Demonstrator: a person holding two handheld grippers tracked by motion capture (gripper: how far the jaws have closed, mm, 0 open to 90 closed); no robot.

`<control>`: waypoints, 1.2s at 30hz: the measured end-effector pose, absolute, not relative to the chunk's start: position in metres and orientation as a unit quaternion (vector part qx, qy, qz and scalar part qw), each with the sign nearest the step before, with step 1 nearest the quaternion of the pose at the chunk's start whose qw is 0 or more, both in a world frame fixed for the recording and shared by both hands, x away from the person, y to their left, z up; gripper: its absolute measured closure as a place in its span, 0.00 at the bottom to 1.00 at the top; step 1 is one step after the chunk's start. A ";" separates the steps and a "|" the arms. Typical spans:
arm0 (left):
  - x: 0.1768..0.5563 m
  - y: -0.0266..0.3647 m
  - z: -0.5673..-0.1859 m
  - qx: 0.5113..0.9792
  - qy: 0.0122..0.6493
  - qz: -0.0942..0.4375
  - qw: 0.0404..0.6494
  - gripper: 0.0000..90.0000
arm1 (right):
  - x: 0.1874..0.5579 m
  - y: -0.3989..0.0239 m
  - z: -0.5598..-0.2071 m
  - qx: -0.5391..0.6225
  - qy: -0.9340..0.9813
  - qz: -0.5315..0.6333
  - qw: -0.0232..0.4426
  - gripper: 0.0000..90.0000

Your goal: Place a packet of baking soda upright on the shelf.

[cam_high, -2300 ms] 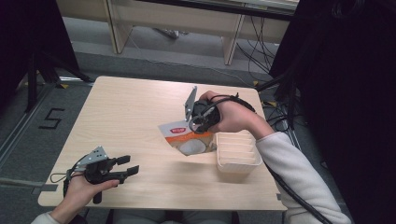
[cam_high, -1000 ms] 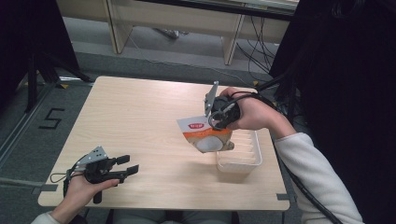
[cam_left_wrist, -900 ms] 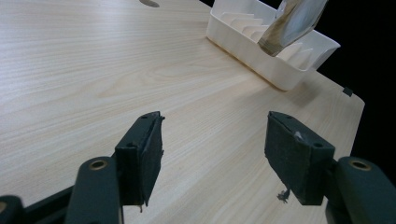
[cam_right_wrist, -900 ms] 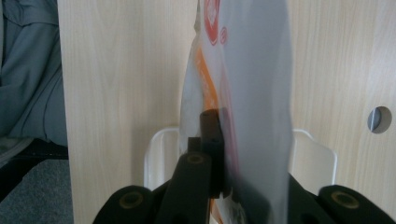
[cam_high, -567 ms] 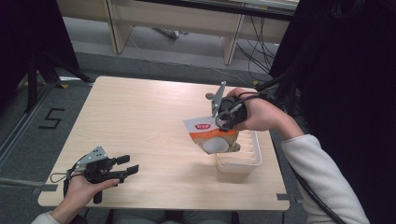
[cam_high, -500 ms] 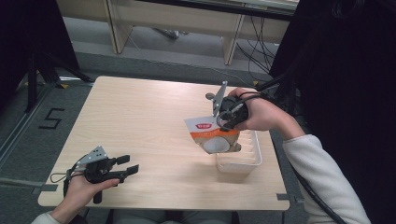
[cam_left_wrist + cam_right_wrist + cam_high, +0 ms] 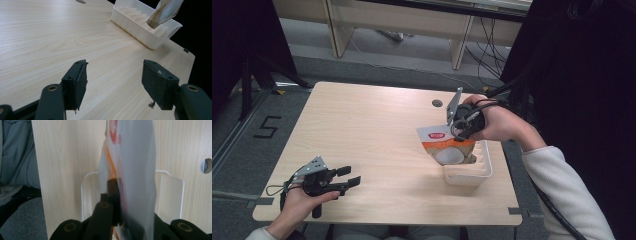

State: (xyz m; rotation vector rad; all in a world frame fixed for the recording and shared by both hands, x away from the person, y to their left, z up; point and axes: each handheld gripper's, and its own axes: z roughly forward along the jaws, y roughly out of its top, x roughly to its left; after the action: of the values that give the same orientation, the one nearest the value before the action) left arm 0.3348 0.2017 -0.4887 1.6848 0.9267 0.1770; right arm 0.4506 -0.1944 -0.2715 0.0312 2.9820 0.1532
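Your right gripper [image 7: 455, 131] is clamped on the top edge of a white and orange pouch [image 7: 447, 146], and the pouch hangs from it clear of the table [image 7: 377, 130]. Seen from above, the pouch's lower end sits over the near left part of the white slotted tray [image 7: 482, 172], which stands close to the table's right edge, toward the near right corner. In the right gripper view, your two black jaws are pressed together on the pouch [image 7: 130, 170], with the film running up between them and the tray's white walls [image 7: 172, 195] visible below on either side. Whether the pouch's bottom touches the tray cannot be told from these views.

Your left gripper [image 7: 352, 176] rests low at the near left corner of the table, held in your left hand [image 7: 299, 200]. Its jaws stand wide apart with nothing between them; the left gripper view shows bare wood between the two pads [image 7: 76, 82]. That view also shows the tray [image 7: 140, 27] farther off, with the pouch's lower end [image 7: 163, 12] hanging just above its dividers.

A round hole [image 7: 437, 103] lies in the table surface, toward the far edge, beyond the pouch.
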 end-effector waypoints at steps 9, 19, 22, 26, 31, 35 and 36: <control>0.335 0.201 -0.489 0.714 0.400 0.073 0.570 0.40 | 0.449 -0.200 -0.270 0.024 0.996 0.045 0.077 1.00; 0.335 0.202 -0.489 0.717 0.396 0.075 0.569 0.40 | 0.449 -0.209 -0.269 0.020 0.996 0.038 0.075 1.00; 0.335 0.202 -0.489 0.716 0.397 0.075 0.570 0.40 | 0.447 -0.211 -0.269 0.042 0.996 0.032 0.067 1.00; 0.334 0.202 -0.488 0.717 0.399 0.078 0.567 0.40 | 0.450 -0.213 -0.270 0.019 0.997 0.034 0.071 1.00; 0.335 0.202 -0.489 0.716 0.397 0.075 0.570 0.40 | 0.448 -0.217 -0.270 0.035 0.996 0.031 0.072 1.00; 0.334 0.202 -0.488 0.716 0.399 0.077 0.568 0.40 | 0.449 -0.218 -0.271 0.030 0.997 0.029 0.068 1.00; 0.334 0.202 -0.488 0.716 0.399 0.077 0.567 0.40 | 0.449 -0.218 -0.271 0.030 0.997 0.030 0.069 1.00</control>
State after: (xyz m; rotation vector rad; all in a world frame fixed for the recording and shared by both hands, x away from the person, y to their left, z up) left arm 0.3342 0.2019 -0.4882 1.6836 0.9378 0.1815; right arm 0.4489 -0.2185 -0.2714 0.0903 3.0006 0.0904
